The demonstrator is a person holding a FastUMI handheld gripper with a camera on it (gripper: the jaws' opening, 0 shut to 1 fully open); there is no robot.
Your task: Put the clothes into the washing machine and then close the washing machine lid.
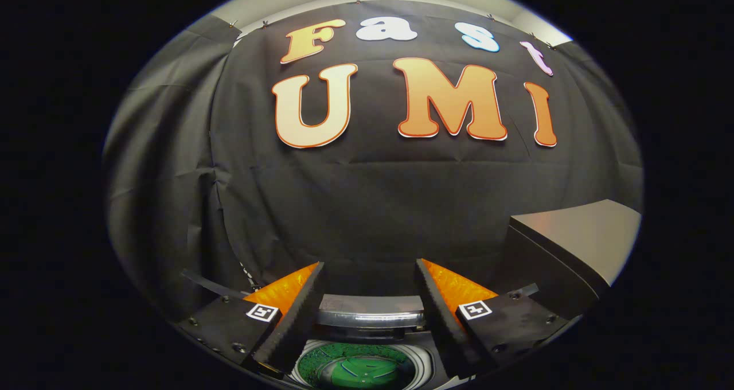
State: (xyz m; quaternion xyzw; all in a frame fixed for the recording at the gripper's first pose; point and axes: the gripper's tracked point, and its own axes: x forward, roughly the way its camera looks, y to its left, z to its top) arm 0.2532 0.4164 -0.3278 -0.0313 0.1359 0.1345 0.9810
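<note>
Left finger (295, 315): orange-backed, ridged pad, standing just left of the washing machine's open tub.
Tongs (370, 312): spread wide, nothing between the fingers, poised above the washing machine.
Washing machine (358, 370): right below the tongs; its round tub has a green inside.
Lid (371, 311): clear, raised at the far rim of the tub, between the fingers.
Clothes: I cannot tell whether any lie in the tub.
Grey box (579, 238): right of the washing machine, beyond the right finger.
Progress: the lid is not yet closed; loading unconfirmed, closing is left.
</note>
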